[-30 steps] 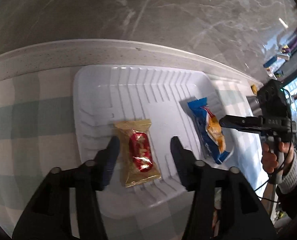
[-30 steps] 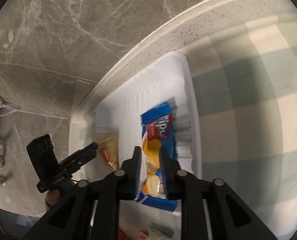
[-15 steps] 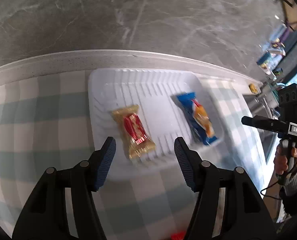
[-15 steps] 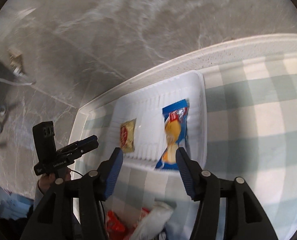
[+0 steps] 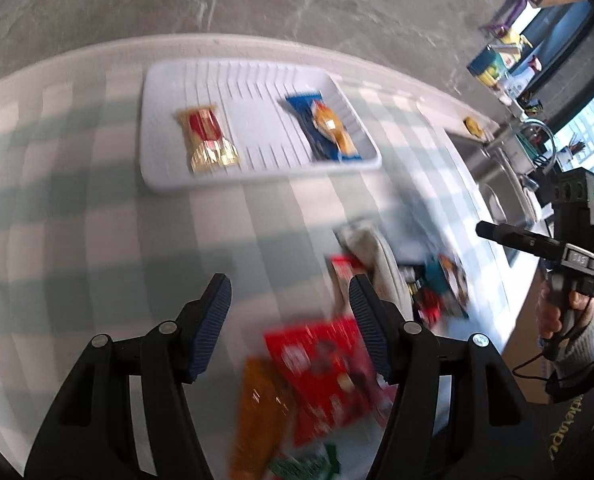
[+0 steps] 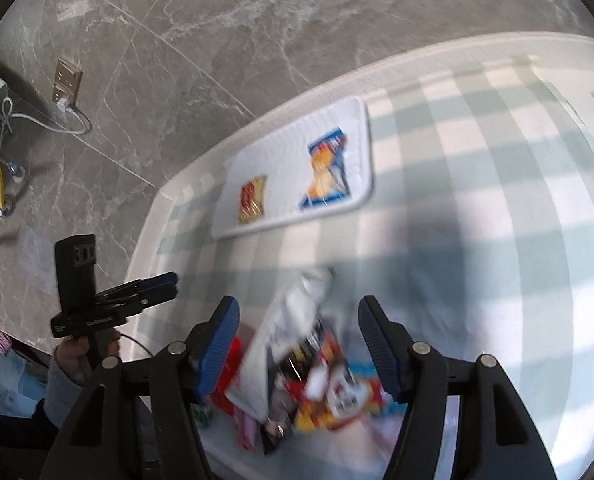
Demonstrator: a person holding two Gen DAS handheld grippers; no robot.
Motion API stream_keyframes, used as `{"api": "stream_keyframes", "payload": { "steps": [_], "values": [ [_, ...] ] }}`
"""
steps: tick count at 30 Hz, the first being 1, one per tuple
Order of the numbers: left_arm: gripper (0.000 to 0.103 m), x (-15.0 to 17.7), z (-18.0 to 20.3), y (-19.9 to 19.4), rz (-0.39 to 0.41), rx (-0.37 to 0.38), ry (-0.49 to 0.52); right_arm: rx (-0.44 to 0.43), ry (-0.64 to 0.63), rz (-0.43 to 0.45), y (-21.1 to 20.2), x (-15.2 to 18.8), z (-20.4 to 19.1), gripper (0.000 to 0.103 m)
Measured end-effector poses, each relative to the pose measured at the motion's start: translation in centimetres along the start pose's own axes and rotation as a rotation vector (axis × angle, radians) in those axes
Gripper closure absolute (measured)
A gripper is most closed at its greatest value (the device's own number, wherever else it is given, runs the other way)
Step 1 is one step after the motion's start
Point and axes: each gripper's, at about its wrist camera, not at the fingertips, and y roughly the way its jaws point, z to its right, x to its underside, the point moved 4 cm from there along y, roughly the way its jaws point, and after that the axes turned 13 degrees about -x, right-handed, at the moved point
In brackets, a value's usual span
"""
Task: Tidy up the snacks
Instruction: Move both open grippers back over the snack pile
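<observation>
A white ribbed tray (image 5: 253, 76) (image 6: 361, 120) sits at the far side of the checked tablecloth. In it lie a gold and red snack packet (image 5: 205, 138) (image 6: 252, 199) on the left and a blue snack packet (image 5: 324, 125) (image 6: 325, 168) on the right. My left gripper (image 5: 289, 320) is open and empty, above a blurred pile of loose snacks: a red pack (image 5: 321, 364), an orange pack (image 5: 257, 408) and a white bag (image 5: 373, 256). My right gripper (image 6: 297, 340) is open and empty over the same pile (image 6: 317, 372).
A grey marble wall runs behind the counter edge. A sink and tap (image 5: 509, 184) lie at the right with bottles beyond. A wall socket with a cable (image 6: 67, 88) is at the left. Checked cloth lies between the tray and the pile.
The right gripper opened and let the blue packet go in the tray. Both grippers pulled back from the tray toward the near pile of snacks, which has come into view.
</observation>
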Motion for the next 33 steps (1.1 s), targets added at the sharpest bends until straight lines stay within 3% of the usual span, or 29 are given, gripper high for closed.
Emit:
{"api": "stream_keyframes", "payload": {
  "steps": [10, 20, 33],
  "values": [
    [0.043, 6.4, 2.7, 0.1, -0.051, -0.003, -0.010, 0.135, -0.097, -0.041, -0.1, 5.6, -0.1, 0.036],
    [0.043, 7.7, 3.7, 1.4, -0.091, -0.018, -0.013, 0.170, -0.120, -0.041, -0.1, 6.8, -0.4, 0.029],
    [0.043, 8.4, 4.3, 3.9, -0.150, -0.058, -0.011, 0.178, -0.096, -0.060, 1.4, 6.4, 0.8, 0.029]
  ]
}}
